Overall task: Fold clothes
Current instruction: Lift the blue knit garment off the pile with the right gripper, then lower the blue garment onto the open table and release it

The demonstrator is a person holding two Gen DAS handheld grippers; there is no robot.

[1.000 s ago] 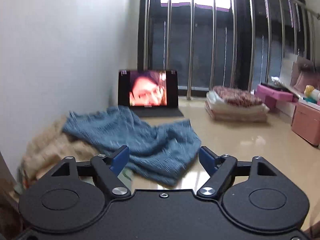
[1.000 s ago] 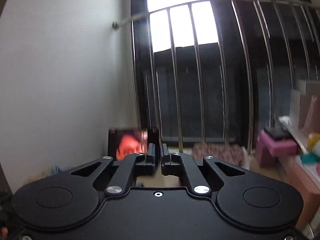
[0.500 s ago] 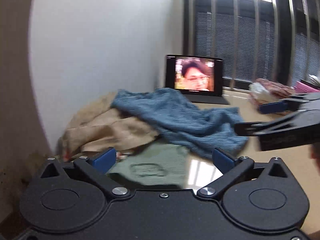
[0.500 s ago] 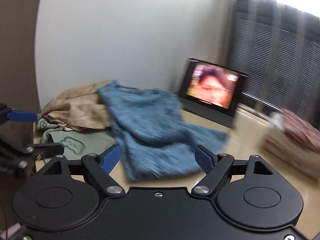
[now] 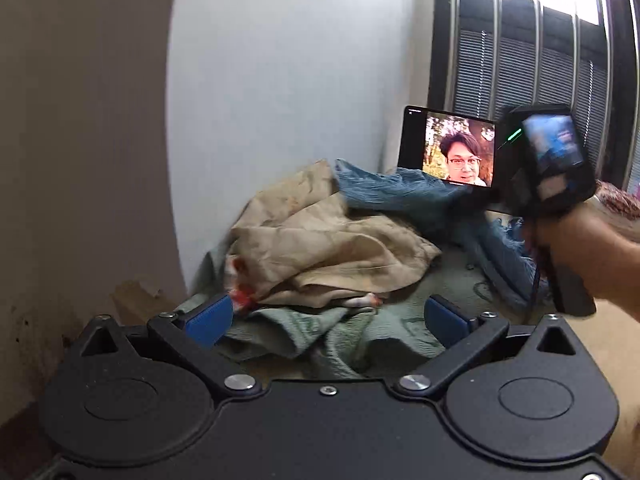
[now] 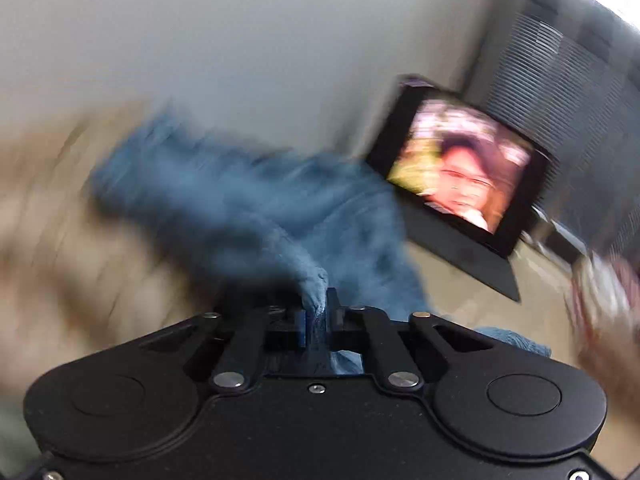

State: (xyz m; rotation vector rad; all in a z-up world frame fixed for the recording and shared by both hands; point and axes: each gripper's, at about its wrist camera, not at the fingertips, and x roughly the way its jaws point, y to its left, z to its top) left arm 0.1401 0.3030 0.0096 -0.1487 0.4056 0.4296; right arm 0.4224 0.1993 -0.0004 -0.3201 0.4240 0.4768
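A heap of clothes lies on the floor by the wall: a beige garment [image 5: 332, 248] on top, a green garment [image 5: 400, 320] under it, and a blue knitted garment [image 5: 408, 196] behind. My left gripper [image 5: 326, 316] hangs open just above the green garment, nothing between its blue pads. My right gripper [image 6: 316, 312] is shut on a bunched fold of the blue garment [image 6: 240, 200]. In the left wrist view, a hand [image 5: 580, 248] holds that right tool at the right, over the blue garment. The right wrist view is blurred.
A tablet [image 5: 452, 152] showing video stands against the window behind the heap, also in the right wrist view as a tablet [image 6: 460, 172]. The white wall [image 5: 280, 80] runs along the left. A folded patterned pile [image 5: 620, 200] lies far right.
Both grippers swung left and down toward the heap. The left jaws widened. The right jaws opened, then shut on the blue garment, which is now bunched and pulled.
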